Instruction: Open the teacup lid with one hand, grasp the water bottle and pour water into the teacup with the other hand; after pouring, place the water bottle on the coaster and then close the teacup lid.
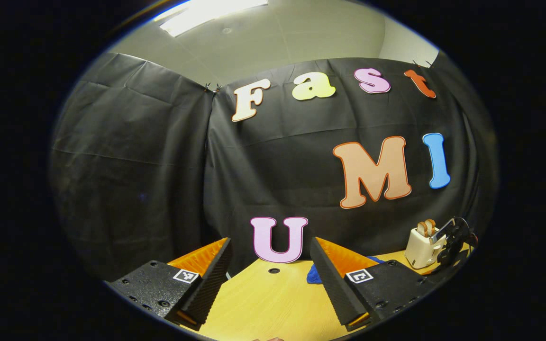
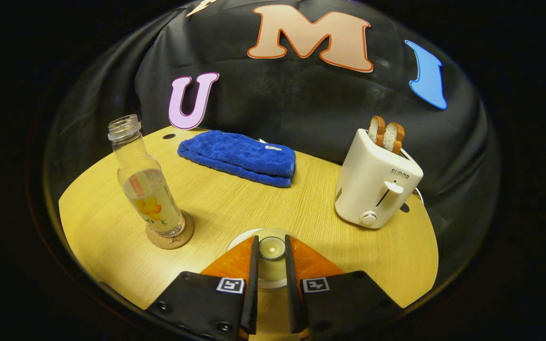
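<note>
Right gripper [image 2: 271,277] pinches the lid knob [image 2: 271,247] at lower centre; lower it squarely. Left gripper [image 1: 270,279] jaws spread, empty. Water bottle [image 2: 146,182] rests on coaster [image 2: 171,239].

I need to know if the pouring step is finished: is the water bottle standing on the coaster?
Touching. The right gripper view shows the water bottle upright with its base resting on the round coaster, no gap between them.

blue towel [image 2: 240,158] folded, table rear | white toaster [image 2: 375,187] right, two bread slices [image 2: 386,133] upright
</note>
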A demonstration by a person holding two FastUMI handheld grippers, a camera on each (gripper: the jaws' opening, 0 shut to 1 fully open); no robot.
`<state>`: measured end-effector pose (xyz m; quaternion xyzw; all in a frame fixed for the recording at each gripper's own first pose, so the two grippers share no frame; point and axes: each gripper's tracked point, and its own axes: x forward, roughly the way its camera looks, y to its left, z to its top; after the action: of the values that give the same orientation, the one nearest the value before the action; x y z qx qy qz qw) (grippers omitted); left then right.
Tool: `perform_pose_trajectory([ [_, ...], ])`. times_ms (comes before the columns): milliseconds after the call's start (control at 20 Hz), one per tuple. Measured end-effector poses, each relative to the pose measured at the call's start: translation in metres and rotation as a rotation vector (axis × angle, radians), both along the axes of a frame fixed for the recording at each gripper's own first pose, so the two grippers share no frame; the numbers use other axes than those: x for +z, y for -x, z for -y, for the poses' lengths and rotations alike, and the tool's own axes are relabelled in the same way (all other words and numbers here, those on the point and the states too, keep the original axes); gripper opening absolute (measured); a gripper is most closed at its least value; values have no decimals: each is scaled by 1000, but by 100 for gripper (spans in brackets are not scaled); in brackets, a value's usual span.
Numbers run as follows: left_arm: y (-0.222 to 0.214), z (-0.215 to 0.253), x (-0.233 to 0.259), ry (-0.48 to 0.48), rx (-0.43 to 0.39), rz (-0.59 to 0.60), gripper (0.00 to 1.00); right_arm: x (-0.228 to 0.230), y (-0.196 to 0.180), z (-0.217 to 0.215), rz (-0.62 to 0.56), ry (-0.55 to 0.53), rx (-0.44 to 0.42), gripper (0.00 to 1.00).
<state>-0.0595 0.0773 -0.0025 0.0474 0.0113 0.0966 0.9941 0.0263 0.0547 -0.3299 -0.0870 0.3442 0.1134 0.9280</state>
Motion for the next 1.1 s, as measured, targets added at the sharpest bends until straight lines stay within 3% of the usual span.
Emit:
perform_pose_trajectory([
  [200, -7, 15, -15, 6, -57, -30, 96, 15, 2, 2, 4, -41, -18, 30],
  [600, -25, 83, -100, 68, -280, -170, 96, 65, 16, 35, 38, -112, -100, 30],
  [850, -24, 125, -173, 147, -409, -300, 95, 84, 33, 77, 52, -103, -178, 31],
  [1100, -27, 146, -219, 195, -463, -388, 95, 89, 58, 118, 40, -62, -251, 31],
])
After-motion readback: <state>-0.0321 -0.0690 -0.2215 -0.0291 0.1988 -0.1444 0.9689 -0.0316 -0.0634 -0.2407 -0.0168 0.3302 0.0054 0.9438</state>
